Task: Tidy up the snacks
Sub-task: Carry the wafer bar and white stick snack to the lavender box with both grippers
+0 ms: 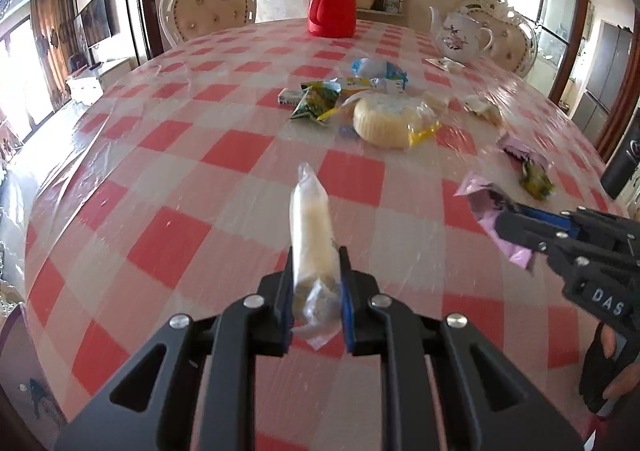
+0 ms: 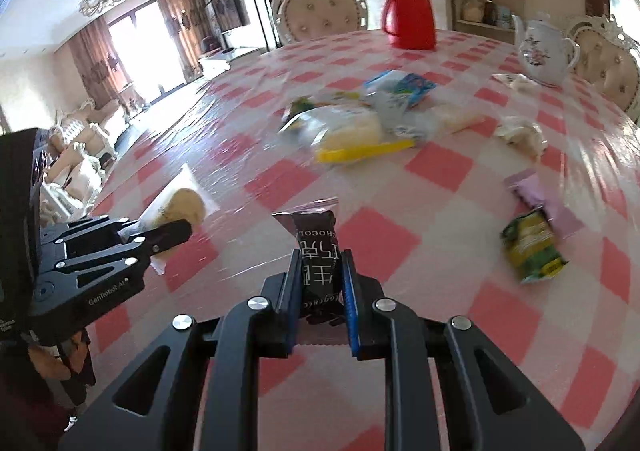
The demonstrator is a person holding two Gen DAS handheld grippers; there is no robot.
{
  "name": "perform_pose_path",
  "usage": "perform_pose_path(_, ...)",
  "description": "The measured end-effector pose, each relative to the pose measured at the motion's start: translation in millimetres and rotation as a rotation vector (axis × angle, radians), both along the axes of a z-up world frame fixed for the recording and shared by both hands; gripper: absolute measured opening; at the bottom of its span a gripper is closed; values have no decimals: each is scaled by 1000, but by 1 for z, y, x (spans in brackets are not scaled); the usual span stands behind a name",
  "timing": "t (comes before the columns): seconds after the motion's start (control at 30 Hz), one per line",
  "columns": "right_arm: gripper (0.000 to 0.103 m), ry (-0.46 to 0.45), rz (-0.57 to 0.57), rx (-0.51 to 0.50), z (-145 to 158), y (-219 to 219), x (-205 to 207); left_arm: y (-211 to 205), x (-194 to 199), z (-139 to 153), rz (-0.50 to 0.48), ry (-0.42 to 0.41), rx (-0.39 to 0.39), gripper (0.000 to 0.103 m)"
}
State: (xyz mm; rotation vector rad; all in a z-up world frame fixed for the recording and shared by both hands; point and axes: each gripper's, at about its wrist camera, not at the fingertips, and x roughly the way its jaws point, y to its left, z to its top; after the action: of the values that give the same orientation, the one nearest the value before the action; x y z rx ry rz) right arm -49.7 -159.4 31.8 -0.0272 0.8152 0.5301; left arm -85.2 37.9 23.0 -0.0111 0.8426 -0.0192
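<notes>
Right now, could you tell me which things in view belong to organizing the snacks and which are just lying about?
Job:
- clear-wrapped pastry in left gripper
- chocolate snack in right gripper
- snack pile
- green packet
- pink packet

Lying about:
- red thermos
- teapot
- chairs

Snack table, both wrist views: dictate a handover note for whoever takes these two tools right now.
Left tool: shut on a clear-wrapped pale pastry, held above the table.
Right tool: shut on a black chocolate bar in a pink-edged wrapper, also lifted.
Pile mid-table on the red-and-white checked tablecloth: round pale cake in clear wrap, green and blue packets.
Loose on the right: small green packet, lilac packet.
Done: a pile has been gathered.
Left: place both held snacks, then collect the loose ones.
</notes>
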Motion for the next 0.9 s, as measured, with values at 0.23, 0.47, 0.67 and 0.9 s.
perform_pose_path(0.23,19,5,60,-16,-2,35,-21,16,-27,2,7,-17,7,18)
perform_pose_path(0.47,19,9,144,-26,-4,74,-40,44,-51,5,50,-28,12,18)
perform_pose_path(0.67,19,10,230,-27,-6,111,-53,75,-74,4,112,-21,18,18)
perform_pose_path(0.9,19,20,343,-18,-5,158,-71,129,-107,4,234,-16,22,18)
